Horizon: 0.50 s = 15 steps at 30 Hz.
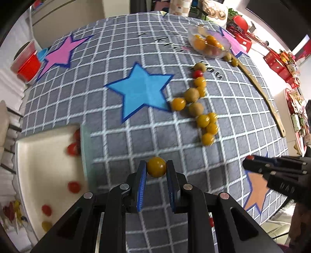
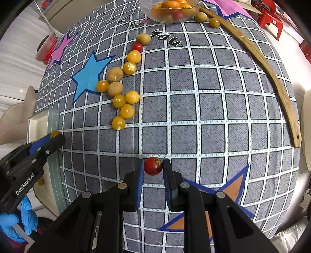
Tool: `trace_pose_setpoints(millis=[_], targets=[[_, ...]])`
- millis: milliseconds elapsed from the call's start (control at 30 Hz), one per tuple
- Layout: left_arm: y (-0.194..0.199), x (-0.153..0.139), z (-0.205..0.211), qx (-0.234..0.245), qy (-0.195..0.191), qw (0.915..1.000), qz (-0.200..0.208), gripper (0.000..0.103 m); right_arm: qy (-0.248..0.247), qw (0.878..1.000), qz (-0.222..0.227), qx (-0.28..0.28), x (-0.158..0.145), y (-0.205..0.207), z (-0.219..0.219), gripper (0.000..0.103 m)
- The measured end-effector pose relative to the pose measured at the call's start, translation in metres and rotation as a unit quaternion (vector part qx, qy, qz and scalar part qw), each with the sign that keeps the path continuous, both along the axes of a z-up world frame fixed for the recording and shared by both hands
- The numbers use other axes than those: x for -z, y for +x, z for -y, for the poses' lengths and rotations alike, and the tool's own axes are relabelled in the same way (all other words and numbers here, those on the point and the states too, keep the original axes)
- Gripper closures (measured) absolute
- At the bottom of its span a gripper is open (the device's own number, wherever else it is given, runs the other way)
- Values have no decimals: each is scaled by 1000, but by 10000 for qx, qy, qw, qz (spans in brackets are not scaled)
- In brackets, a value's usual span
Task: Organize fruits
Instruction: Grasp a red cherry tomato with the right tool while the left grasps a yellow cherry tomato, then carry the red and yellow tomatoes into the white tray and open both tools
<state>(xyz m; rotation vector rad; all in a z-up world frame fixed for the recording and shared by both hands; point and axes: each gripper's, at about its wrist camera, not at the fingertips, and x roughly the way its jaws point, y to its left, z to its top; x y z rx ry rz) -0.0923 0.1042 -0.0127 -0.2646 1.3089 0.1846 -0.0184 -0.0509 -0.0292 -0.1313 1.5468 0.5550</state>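
Observation:
My left gripper [image 1: 156,166] is shut on a yellow fruit [image 1: 156,167] above the grey checked cloth, just right of a white tray [image 1: 29,171] that holds red tomatoes [image 1: 74,186] and a yellow fruit [image 1: 46,225]. My right gripper [image 2: 153,166] is shut on a red tomato [image 2: 153,166] above the cloth. A row of several yellow and brown fruits with one red tomato [image 2: 137,46] lies on the cloth [image 2: 121,91], also in the left wrist view [image 1: 198,103]. The left gripper also shows in the right wrist view [image 2: 55,136].
A glass bowl [image 1: 210,41] of orange and red fruits stands at the far side, also in the right wrist view [image 2: 171,18]. Two loose fruits [image 2: 207,19] lie beside it. A long wooden stick [image 2: 272,77] lies along the right. A red container [image 1: 27,66] sits far left.

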Motion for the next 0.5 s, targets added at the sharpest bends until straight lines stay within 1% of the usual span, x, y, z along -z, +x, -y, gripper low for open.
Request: trace_pose_setpoints(millis=[33, 67, 167, 267, 500], targets=[[-4, 0, -2, -42, 1, 10000, -12, 82, -3, 10000, 8, -5, -1, -10, 2, 82], [-13, 3, -14, -94, 3, 10000, -24, 82, -8, 10000, 22, -21, -3, -14, 0, 82], [-38, -2, -30, -316, -48, 9995, -4, 82, -5, 9999, 71, -132, -11, -20, -6, 82], [-57, -6, -42, -508, -51, 9987, 38, 82, 8, 9994, 114, -312, -16, -25, -19, 82], [-100, -13, -72, -1010, -33, 9948, 109, 82, 42, 9957, 174, -907, -26, -53, -62, 82]])
